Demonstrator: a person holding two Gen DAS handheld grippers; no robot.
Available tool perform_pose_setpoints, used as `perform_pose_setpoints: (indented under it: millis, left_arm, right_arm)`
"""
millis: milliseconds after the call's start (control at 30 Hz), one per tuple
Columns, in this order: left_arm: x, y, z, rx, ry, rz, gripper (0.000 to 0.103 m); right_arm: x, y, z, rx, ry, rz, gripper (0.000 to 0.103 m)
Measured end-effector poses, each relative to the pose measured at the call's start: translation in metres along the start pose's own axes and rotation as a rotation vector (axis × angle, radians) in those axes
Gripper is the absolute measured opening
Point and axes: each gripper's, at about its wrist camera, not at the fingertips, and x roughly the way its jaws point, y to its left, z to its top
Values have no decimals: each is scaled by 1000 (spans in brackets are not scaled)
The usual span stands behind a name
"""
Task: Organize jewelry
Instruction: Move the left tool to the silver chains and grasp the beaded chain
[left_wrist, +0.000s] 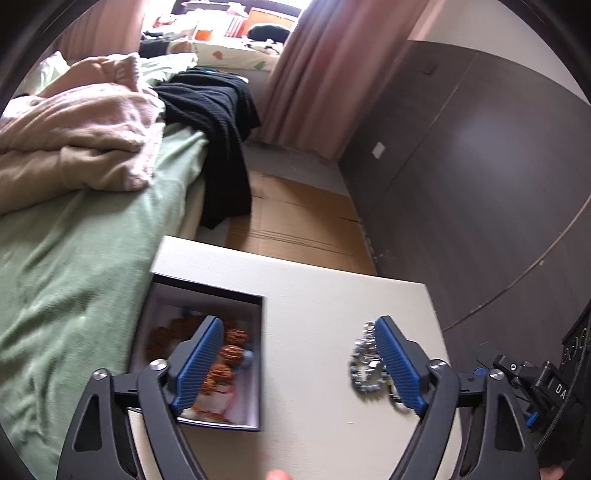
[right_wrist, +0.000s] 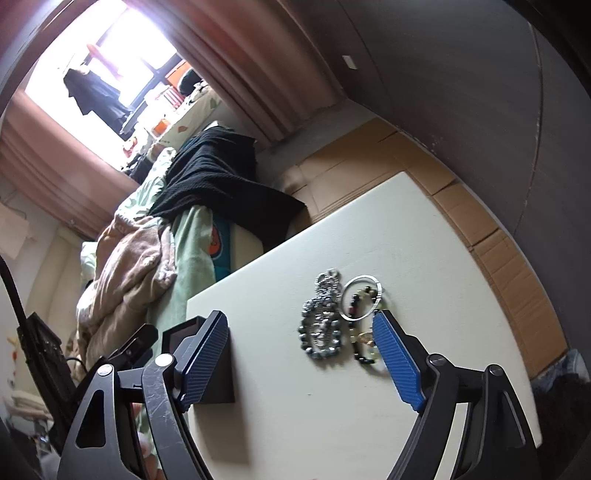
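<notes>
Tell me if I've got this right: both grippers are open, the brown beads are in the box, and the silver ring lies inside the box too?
Not quite. The silver ring lies on the white table, beside the grey bead bracelet, as the right wrist view shows. The rest holds: the brown beads are in the box, and the left gripper and right gripper are open.

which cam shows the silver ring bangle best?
Right wrist. The silver bangle lies whole and sharp on the white table, beside the grey bead bracelet, overlapping a dark bead strand. The left wrist view shows no clear bangle: the claw finger hides that spot.
</notes>
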Motion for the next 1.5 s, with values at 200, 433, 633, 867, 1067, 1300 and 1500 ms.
perform_pose_setpoints:
  millis: [200,433,633,867,1067,1300,1500]
  left_arm:
    - [7,-24,-8,33,5,-15,95]
    - [22,-47,-19,106,53,-15,96]
    - [32,-64,-28,159,81,-7,96]
    - [48,-80,-39,220,118,18,96]
    - [60,-94,-50,303,147,18,77]
    - [79,-108,-63,366,207,-18,43]
    - [99,-121,-75,427,230,3,33]
  right_arm:
    - [-12,-25,6,55,-5,-22,98]
    - [-25,-46,11,72,-26,-57,103]
    - [-29,-61,14,48,3,-104,103]
    - [-38,-82,21,77,-5,-127,103]
    - [-37,-93,24,89,9,-135,103]
    - [-36,-104,23,123,20,-132,103]
    - [-36,-110,23,145,16,-120,103]
